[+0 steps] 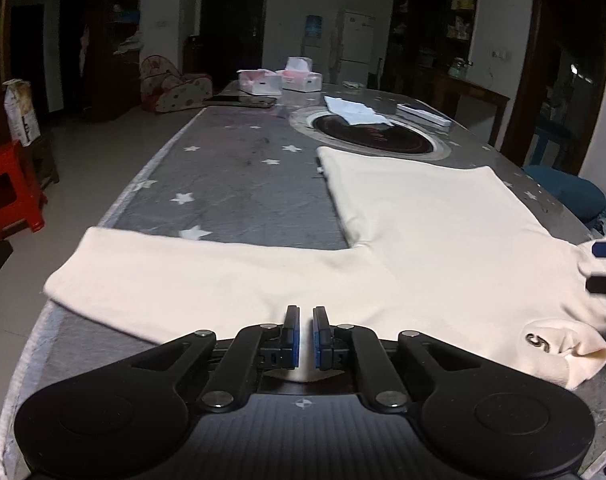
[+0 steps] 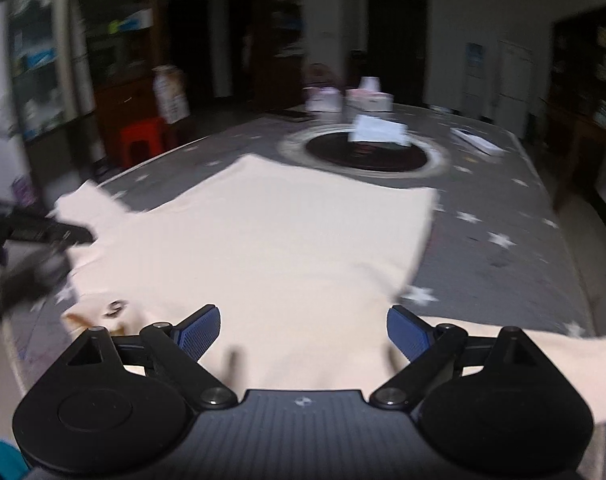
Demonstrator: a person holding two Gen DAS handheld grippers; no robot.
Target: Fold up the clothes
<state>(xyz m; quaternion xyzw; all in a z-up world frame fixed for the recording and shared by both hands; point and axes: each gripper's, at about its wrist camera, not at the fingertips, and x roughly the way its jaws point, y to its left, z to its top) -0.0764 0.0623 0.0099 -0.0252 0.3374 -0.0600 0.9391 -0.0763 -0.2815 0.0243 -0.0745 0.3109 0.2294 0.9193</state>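
A cream sweater (image 1: 423,220) lies spread flat on the grey star-patterned table cover (image 1: 231,176), one sleeve (image 1: 183,268) stretched out to the left. Its collar with a small label (image 1: 537,342) sits at the near right. My left gripper (image 1: 306,320) is shut, pinching the sweater's near edge, and cream cloth shows in the slit between the pads. In the blurred right wrist view, my right gripper (image 2: 303,336) stands wide open just above the sweater (image 2: 283,232), nothing pressed between its pads. Its tips (image 1: 605,266) show beside the collar in the left wrist view.
A round black hotplate (image 1: 375,136) is set into the table beyond the sweater, with a white folded cloth (image 1: 355,110) on it. Two tissue boxes (image 1: 281,80) and a dark flat device (image 1: 239,101) stand at the far end. A red stool (image 1: 11,188) is on the floor at left.
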